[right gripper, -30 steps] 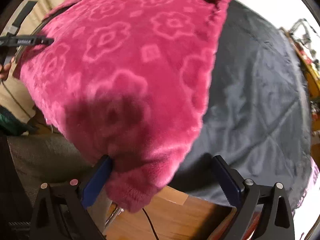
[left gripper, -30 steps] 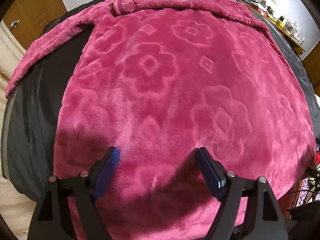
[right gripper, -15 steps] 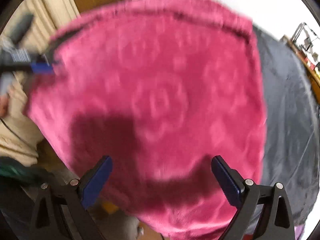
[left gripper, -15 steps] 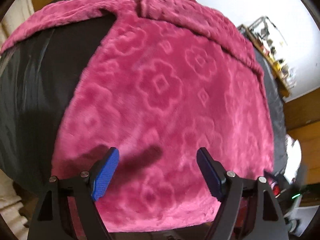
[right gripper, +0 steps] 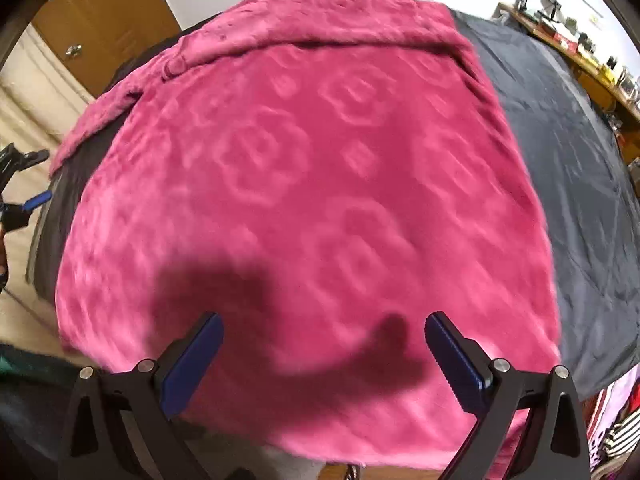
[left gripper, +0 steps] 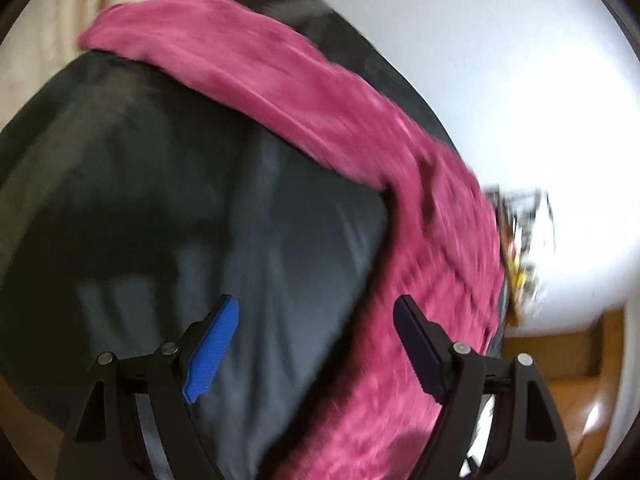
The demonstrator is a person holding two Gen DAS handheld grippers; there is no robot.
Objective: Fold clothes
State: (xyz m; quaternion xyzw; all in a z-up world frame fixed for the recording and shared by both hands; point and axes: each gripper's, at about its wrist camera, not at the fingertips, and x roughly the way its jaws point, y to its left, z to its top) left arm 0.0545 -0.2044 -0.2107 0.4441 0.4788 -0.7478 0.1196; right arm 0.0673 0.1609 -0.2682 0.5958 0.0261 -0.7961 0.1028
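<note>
Plush pink garment (right gripper: 312, 184) lies spread flat on the dark bed cover (right gripper: 576, 168)
Soft, thick, floppy and likely light; best pinched at a hem corner; left tool (left gripper: 316, 344) and right tool (right gripper: 324, 354) both gape wide, holding nothing

Both wrist views look down close, sharing pink garment (right gripper: 304, 184) on dark bedcover (left gripper: 168, 216)

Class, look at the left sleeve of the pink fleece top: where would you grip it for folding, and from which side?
Grip the sleeve near its cuff end, coming from the outer side over the dark cover. It lies stretched out flat, away from the body, so its free edge is exposed there.
</note>
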